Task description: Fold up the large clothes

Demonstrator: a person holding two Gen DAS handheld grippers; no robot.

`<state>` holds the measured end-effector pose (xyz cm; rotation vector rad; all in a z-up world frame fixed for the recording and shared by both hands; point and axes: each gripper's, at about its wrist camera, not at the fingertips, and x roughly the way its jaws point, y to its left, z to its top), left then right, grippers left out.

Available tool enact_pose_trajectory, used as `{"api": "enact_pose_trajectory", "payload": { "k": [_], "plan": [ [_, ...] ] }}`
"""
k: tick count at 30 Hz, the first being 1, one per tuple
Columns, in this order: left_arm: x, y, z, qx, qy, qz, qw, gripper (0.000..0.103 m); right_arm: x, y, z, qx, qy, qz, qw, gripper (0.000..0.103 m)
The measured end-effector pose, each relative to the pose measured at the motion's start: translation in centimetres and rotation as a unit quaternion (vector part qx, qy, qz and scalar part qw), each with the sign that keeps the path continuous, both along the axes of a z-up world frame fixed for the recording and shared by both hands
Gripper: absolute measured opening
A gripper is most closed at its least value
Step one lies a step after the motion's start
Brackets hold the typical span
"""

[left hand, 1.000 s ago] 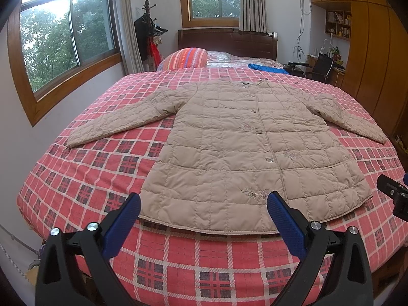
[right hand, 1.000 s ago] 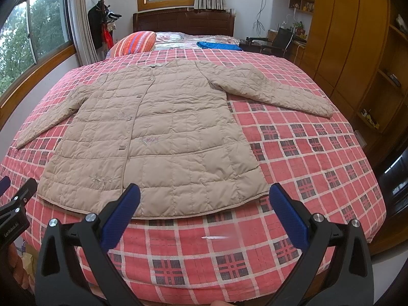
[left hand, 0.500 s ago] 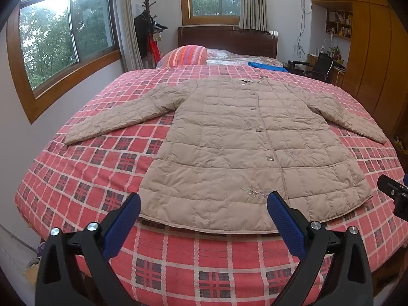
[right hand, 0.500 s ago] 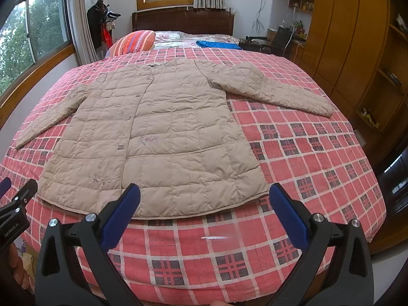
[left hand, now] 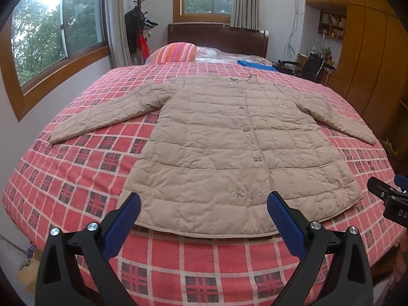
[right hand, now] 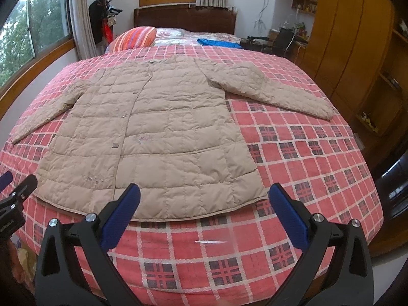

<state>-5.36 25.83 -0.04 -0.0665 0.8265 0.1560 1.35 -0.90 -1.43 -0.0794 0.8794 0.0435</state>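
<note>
Beige quilted coat (left hand: 229, 148) flat on bed (left hand: 84, 153)

You have bare plaid bedspread (right hand: 306, 153) on both sides of the spread coat (left hand: 229, 153) and below its hem, with only a striped pillow (left hand: 176, 52) and blue cloth (right hand: 216, 42) far back near the headboard (left hand: 216, 38).

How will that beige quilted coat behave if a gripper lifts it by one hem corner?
The coat is probably floppy: it lies flat on the bedspread with soft wrinkles, so it should drape and trail. Its puffy quilting suggests it is light for its size. The smooth shell may be slippery, so the open left gripper likely needs a deep pinch.
</note>
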Motion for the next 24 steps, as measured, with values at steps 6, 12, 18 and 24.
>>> {"api": "enact_pose_trajectory", "payload": {
  "k": [6, 12, 18, 24],
  "plan": [
    [2.9, -0.4, -0.4, 0.008, 0.017, -0.005, 0.9998, 0.099, 2.3, -2.5, 0.4, -0.003, 0.01, -0.012, 1.0, 0.101],
    [8.6, -3.5, 1.0, 0.02, 0.023, -0.072, 0.9969, 0.099, 6.9, -9.1, 2.1, 0.006, 0.008, -0.052, 0.999, 0.1],
    [17.6, -8.5, 2.4, 0.028, 0.02, -0.117, 0.9925, 0.099, 12.7, -17.9, 3.4, 0.088, -0.017, -0.101, 0.991, 0.1],
    [26.9, -13.2, 1.7, 0.039, -0.01, -0.096, 0.9946, 0.099, 18.7, -25.9, 2.2, 0.073, -0.07, -0.171, 0.98, 0.1]
  ]
}}
